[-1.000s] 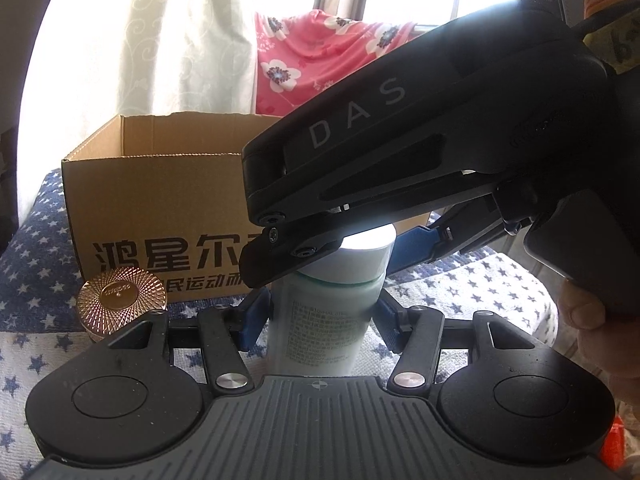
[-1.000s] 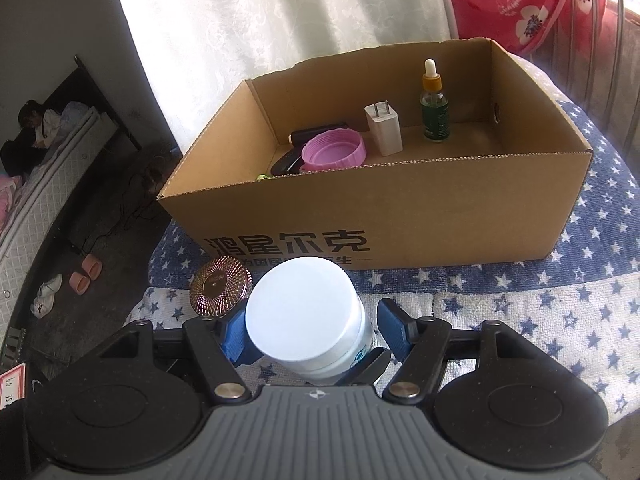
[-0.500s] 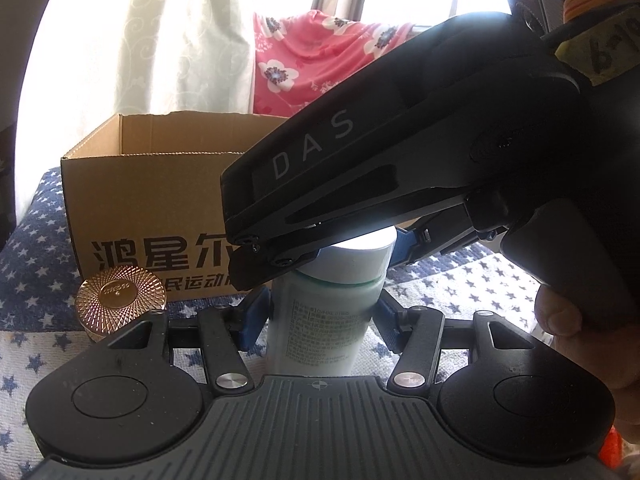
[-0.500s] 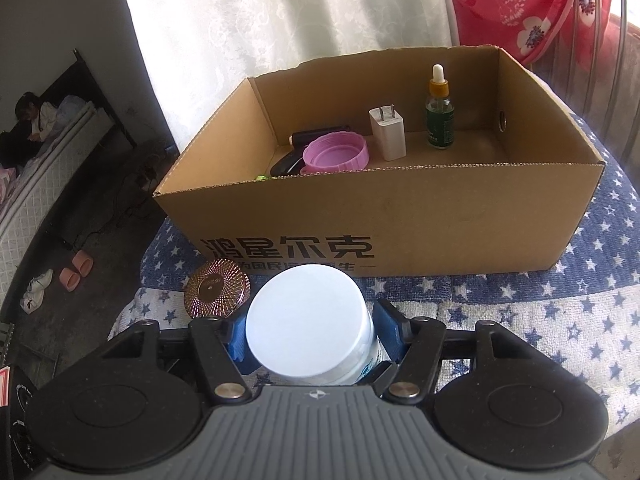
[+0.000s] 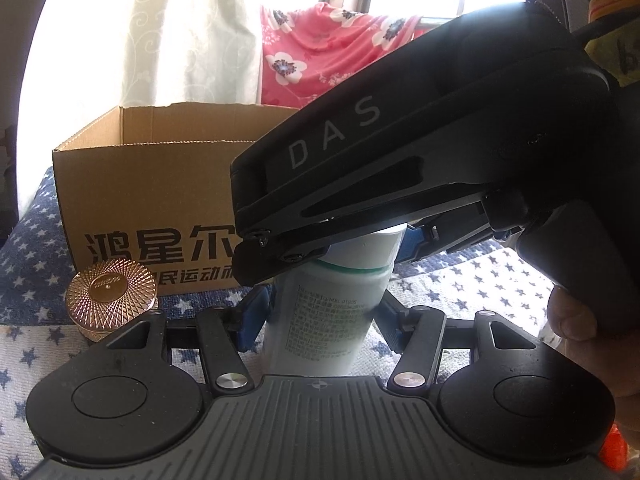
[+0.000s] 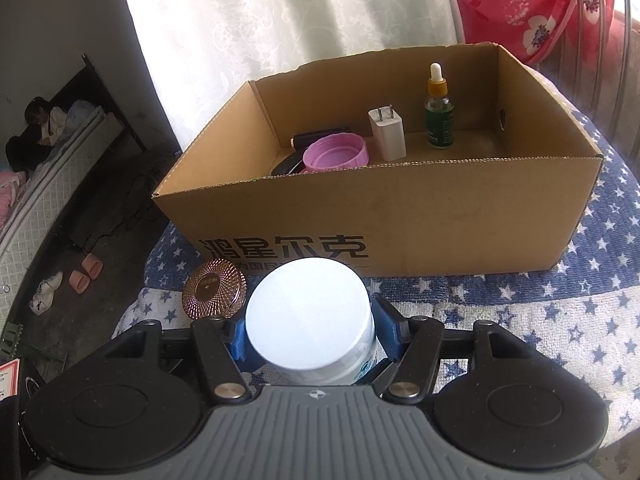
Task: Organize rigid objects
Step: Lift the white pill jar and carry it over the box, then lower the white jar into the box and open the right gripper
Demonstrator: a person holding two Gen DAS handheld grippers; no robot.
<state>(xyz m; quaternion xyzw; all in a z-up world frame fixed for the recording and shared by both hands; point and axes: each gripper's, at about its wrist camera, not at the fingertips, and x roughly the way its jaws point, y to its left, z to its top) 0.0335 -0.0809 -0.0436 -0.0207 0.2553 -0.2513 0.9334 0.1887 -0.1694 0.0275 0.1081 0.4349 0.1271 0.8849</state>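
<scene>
Both tongs, left (image 5: 320,316) and right (image 6: 310,338), seemingly clamped.

From our left wrist we look low and level, very close, at the white-capped plastic bottle (image 5: 332,300), the brown cardboard box (image 5: 152,200) just beyond. Our right wrist camera looks steeply down from above onto that bottle's cap (image 6: 308,312) and into the box (image 6: 400,216). Both views share the bottle, the box and the rose-gold patterned round lid (image 5: 110,292) (image 6: 214,294).

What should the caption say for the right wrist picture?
Blue fingers flank white-lidded jar before open cardboard box.
</scene>
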